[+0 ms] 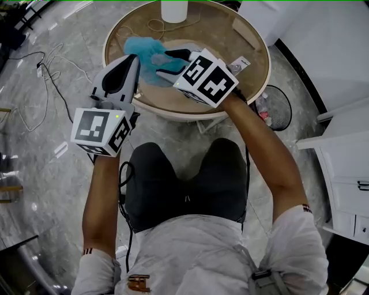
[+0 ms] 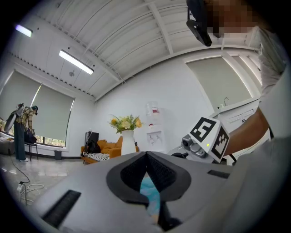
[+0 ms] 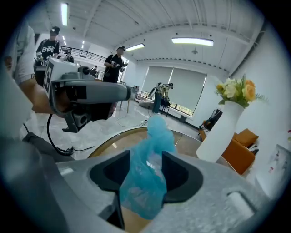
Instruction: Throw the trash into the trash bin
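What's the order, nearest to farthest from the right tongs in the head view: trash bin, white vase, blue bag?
1. Blue bag, between the right tongs.
2. White vase, at the table's far edge.
3. Trash bin, on the floor right of the table.

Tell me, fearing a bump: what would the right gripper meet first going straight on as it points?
The blue bag, standing between the right gripper's open tongs; beyond it probably the round table, though depth is unclear.
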The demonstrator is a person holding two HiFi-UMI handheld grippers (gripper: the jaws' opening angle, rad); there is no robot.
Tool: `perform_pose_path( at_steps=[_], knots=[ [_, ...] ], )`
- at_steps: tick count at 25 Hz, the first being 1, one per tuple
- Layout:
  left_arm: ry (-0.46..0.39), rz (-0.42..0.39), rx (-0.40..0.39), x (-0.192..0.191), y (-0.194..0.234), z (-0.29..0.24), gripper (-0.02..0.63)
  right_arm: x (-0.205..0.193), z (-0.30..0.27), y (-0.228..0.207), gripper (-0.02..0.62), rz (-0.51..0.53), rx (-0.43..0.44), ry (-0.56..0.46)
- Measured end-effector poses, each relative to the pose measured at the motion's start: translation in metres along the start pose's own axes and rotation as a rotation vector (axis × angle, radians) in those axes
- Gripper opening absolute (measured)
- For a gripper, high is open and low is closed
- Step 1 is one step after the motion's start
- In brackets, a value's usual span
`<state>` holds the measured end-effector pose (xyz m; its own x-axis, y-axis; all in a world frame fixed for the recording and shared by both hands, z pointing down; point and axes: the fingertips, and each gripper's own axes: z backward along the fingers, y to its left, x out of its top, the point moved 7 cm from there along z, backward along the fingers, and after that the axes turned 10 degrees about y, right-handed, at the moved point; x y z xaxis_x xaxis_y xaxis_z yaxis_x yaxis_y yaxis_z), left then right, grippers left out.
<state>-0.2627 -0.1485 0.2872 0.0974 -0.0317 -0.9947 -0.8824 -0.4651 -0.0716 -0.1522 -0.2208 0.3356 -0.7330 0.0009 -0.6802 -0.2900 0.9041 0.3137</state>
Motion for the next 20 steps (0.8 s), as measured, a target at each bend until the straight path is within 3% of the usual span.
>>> perform_pose_path(
  at_steps=[7,10,18,20],
  knots=[
    [0.016,-0.004,-0.012,-0.006,-0.002,-0.003,-0.002,-0.016,-0.023,0.0,0.23,-0.013,0.049,0.092],
    [0.019,0.0,-0.014,-0.008,-0.002,-0.003,-0.002,-0.017,-0.026,0.001,0.206,-0.001,0.048,0.114],
    [0.022,0.007,-0.017,-0.009,-0.005,-0.004,-0.002,-0.02,-0.024,0.006,0.017,0.045,0.052,0.153],
    [0.021,0.005,-0.017,-0.008,-0.007,-0.004,-0.002,-0.02,-0.021,0.005,0.006,0.047,0.041,0.142]
  ],
)
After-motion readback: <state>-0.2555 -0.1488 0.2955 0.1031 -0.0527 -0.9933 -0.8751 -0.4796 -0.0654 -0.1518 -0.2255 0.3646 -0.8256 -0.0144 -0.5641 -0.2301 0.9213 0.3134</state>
